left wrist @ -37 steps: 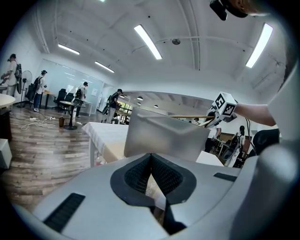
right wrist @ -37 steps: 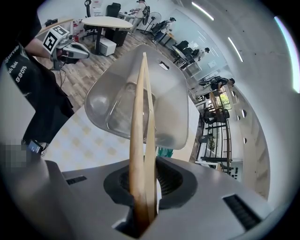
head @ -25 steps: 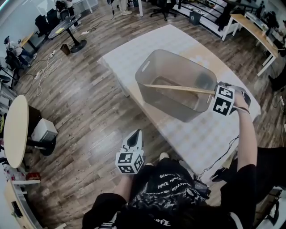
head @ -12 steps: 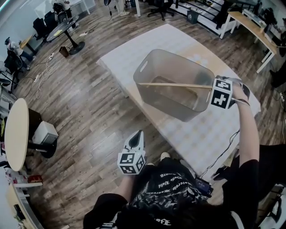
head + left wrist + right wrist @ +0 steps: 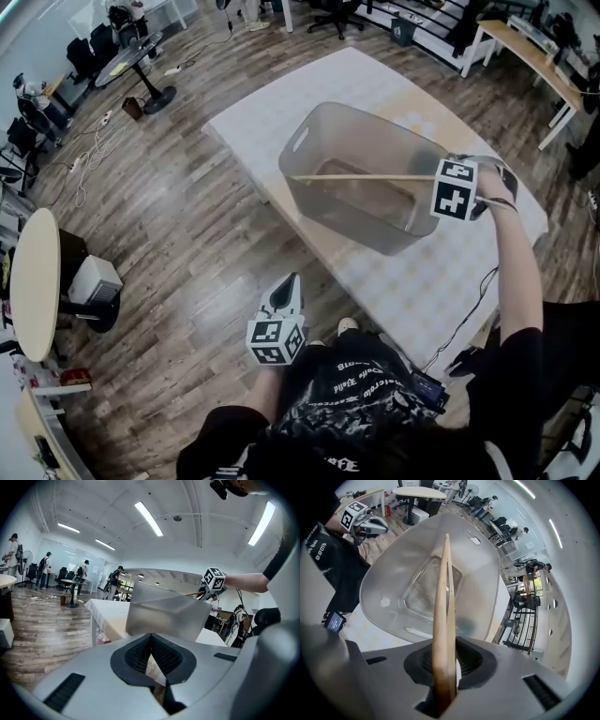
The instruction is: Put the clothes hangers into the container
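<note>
A translucent grey container (image 5: 328,141) stands on the white-covered table (image 5: 441,281). A long wooden clothes hanger (image 5: 366,176) lies level across the container's open top, reaching almost to the far rim. My right gripper (image 5: 441,184) is at the container's right rim, shut on the hanger's near end. In the right gripper view the hanger (image 5: 443,592) runs from between the jaws of the right gripper (image 5: 446,644) out over the container (image 5: 393,583). My left gripper (image 5: 284,286) hangs over the floor in front of the table, shut and holding nothing. Its own view shows the container's side (image 5: 164,616).
The table's near edge (image 5: 319,253) lies between my left gripper and the container. A round table (image 5: 33,272) stands at the far left on the wood floor, and a desk (image 5: 525,52) at the back right. A cable (image 5: 469,319) hangs at the table's right side.
My right gripper and the hanger have shifted slightly up and left in the head view, and the hanger now lies more level across the container. The left gripper has kept still.
</note>
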Action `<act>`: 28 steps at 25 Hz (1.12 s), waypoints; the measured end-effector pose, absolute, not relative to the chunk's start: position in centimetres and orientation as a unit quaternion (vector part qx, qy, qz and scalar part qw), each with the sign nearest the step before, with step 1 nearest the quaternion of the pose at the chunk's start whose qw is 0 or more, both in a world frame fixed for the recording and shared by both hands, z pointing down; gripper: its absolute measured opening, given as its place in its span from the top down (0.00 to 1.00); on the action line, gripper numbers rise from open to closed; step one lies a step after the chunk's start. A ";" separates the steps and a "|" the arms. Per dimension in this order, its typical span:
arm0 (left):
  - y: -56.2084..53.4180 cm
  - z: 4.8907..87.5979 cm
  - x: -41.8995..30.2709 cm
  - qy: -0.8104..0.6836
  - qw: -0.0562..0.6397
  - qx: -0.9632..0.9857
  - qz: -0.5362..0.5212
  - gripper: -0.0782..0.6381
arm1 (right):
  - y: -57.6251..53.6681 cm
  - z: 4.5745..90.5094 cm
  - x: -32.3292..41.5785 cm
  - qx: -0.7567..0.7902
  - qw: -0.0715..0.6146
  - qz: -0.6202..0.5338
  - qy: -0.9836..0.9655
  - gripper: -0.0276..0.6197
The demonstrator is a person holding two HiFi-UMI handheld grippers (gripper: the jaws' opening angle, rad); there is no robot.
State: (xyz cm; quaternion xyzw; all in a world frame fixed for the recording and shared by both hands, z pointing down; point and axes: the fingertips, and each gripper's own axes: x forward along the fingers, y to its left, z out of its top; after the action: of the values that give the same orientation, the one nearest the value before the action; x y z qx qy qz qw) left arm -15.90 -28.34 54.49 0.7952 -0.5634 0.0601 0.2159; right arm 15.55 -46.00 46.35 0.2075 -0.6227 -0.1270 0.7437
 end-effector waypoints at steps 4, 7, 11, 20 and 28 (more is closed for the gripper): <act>-28.8 54.3 -15.2 -0.553 0.211 0.804 0.057 0.86 | -46.5 47.0 15.4 0.192 0.755 -0.126 -0.614 0.86; -29.0 54.2 -14.9 -0.546 0.210 0.809 0.058 0.86 | -46.7 47.7 15.3 0.183 0.759 -0.122 -0.613 0.86; -29.2 54.4 -15.2 -0.546 0.212 0.808 0.061 0.86 | -47.0 48.6 15.2 0.173 0.764 -0.116 -0.610 0.86; -29.4 54.9 -15.3 -0.550 0.215 0.804 0.065 0.86 | -47.4 50.5 14.8 0.157 0.771 -0.108 -0.608 0.86; -30.0 54.9 -16.2 -0.560 0.215 0.798 0.060 0.86 | -47.7 51.6 14.4 0.153 0.776 -0.111 -0.602 0.85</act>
State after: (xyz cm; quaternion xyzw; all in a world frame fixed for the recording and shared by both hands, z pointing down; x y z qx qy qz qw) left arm -16.15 -30.01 54.89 0.7979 -0.5601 0.0602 0.2147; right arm 14.37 -47.70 51.58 0.1530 -0.6023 -0.1113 0.7755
